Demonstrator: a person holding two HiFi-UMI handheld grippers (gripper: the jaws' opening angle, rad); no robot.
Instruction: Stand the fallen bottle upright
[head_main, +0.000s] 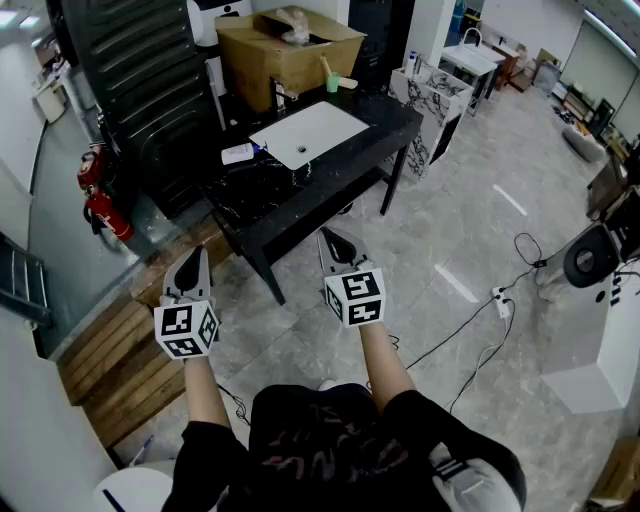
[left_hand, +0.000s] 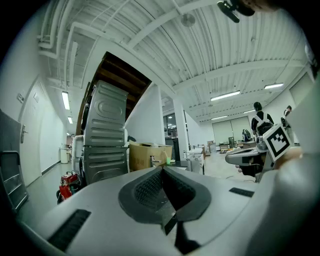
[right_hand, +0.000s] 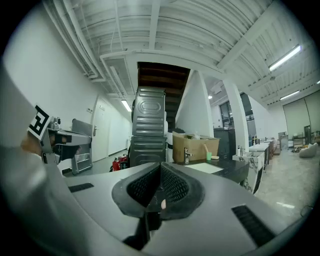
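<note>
The step in hand is judged to be the approach; no righting has yet been started. The bottle (head_main: 238, 153) lies on its side on the black table (head_main: 268, 192), just beside the left edge of the white basin (head_main: 312, 132), with its blue cap end toward the basin. Both grippers are held level over the floor, well apart from the table. The left gripper (head_main: 197, 258) is fully closed, its pads meeting with nothing between them. The right gripper (head_main: 331, 241) is likewise closed and empty.

Before the bottle is reached, the jaws of the chosen gripper are to be opened wider than the bottle body. The left gripper is judged the better placed, since the bottle lies toward that side of the table. The body should be taken across its width, near the middle, and clamped firmly, as smooth plastic is likely to slip. The bottle is then to be lifted slightly, turned until the cap is uppermost, and set on bare table surface. The basin rim and the table edge are to be avoided, as an uneven footing could let it topple. The jaws are to be released only once the base sits flat.
</note>
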